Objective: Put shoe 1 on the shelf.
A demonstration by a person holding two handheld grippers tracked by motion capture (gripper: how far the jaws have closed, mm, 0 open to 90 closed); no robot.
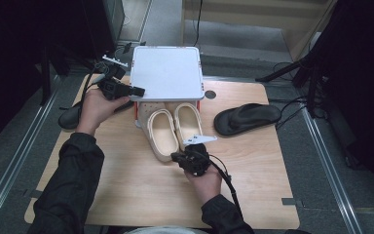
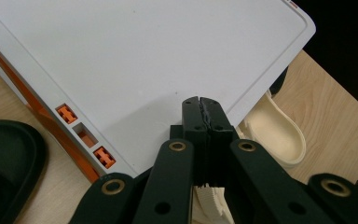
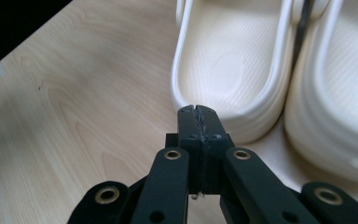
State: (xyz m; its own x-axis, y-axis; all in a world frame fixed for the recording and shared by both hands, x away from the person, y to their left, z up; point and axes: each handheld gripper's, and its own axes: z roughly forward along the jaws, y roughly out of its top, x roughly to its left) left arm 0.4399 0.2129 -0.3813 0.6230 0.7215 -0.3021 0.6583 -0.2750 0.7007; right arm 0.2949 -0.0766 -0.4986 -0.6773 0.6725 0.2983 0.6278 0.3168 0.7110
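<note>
We see 2 cream clogs [image 1: 174,127] side by side on the wooden table [image 1: 126,180], their toes under the white shelf board [image 1: 166,73], which stands on orange and white supports. In the high view the right gripper [image 1: 179,157] is at the heel of the left clog, held by the right hand [image 1: 205,183]. In the right gripper view its jaws are pressed together with nothing between them, and the tips are just in front of the heel rim of that clog [image 3: 228,70]; we cannot tell if they touch it. The other clog [image 3: 340,93] lies just beside, touching the first one.

The left gripper [image 1: 139,91] is at the left front corner of the shelf board, held by the left hand [image 1: 95,108]. In the left gripper view its jaws are also closed on nothing, with the tips over the edge of the board [image 2: 144,56].

1 black sandal [image 1: 247,118] lies on the table to the right of the clogs, well apart from them. Another black shoe [image 1: 70,117] lies at the left edge, near the left hand.
</note>
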